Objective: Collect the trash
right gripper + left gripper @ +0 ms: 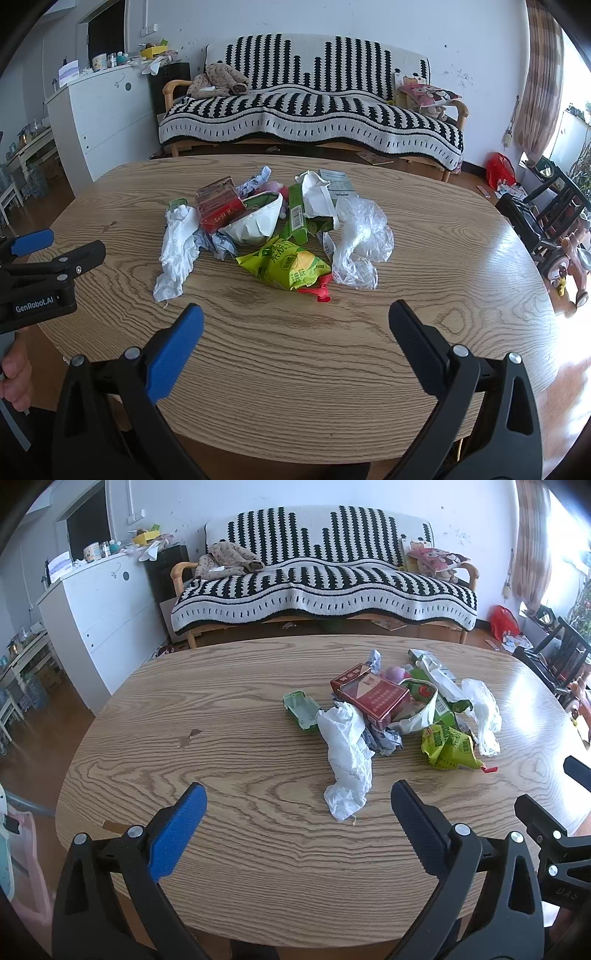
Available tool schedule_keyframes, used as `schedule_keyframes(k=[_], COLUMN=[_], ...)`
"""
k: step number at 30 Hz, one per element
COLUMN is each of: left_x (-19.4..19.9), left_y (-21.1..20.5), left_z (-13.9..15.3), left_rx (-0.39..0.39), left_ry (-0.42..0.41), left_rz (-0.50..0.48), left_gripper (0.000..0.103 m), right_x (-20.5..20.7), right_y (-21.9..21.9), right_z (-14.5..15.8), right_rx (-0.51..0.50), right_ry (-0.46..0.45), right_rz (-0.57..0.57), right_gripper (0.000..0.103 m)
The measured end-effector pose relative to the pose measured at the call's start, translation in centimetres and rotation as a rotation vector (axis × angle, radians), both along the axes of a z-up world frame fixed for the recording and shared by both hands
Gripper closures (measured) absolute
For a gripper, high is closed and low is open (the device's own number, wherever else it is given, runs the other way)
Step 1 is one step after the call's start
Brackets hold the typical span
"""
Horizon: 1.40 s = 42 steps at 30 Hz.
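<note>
Left wrist view: left gripper hovers over the near part of the oval wooden table, fingers spread wide, nothing between them. Its blue-padded finger and dark-padded finger frame the near end of a crumpled white tissue, not touching it. Trash pile lies right of centre on the table: red cigarette box on top, green plastic piece at the pile's left edge, yellow-green snack wrapper at near right, clear plastic bag at far right. Part of the other tool shows at the right edge. Right wrist view: right gripper also spread wide and empty, above bare tabletop, near side of the pile. Snack wrapper lies nearest to it, with a small red scrap touching its near right corner. Clear bag just right of the wrapper; torn white paper bowl and red box further back; green carton behind the wrapper. Left tool visible at left edge, a hand on its handle. Striped sofa stands beyond the table against the wall.
</note>
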<state>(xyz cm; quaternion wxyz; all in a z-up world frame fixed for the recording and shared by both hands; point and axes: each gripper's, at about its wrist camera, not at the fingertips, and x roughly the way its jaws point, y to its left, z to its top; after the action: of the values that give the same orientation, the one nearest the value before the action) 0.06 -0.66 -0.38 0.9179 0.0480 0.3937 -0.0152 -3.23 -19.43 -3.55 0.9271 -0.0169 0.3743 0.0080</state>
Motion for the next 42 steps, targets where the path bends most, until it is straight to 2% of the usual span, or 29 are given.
schedule_keyframes(k=[42], left_x=[-0.21], left_y=[-0.31], left_z=[-0.05], left_rx=[-0.002], left_ry=[0.001], left_rz=[-0.008], left_gripper=[0.006], right_x=[0.04], right_y=[-0.11], right_z=[-0.22], right_rx=[0.0], right_ry=[0.003], right_rz=[-0.005], right_gripper=[0.006])
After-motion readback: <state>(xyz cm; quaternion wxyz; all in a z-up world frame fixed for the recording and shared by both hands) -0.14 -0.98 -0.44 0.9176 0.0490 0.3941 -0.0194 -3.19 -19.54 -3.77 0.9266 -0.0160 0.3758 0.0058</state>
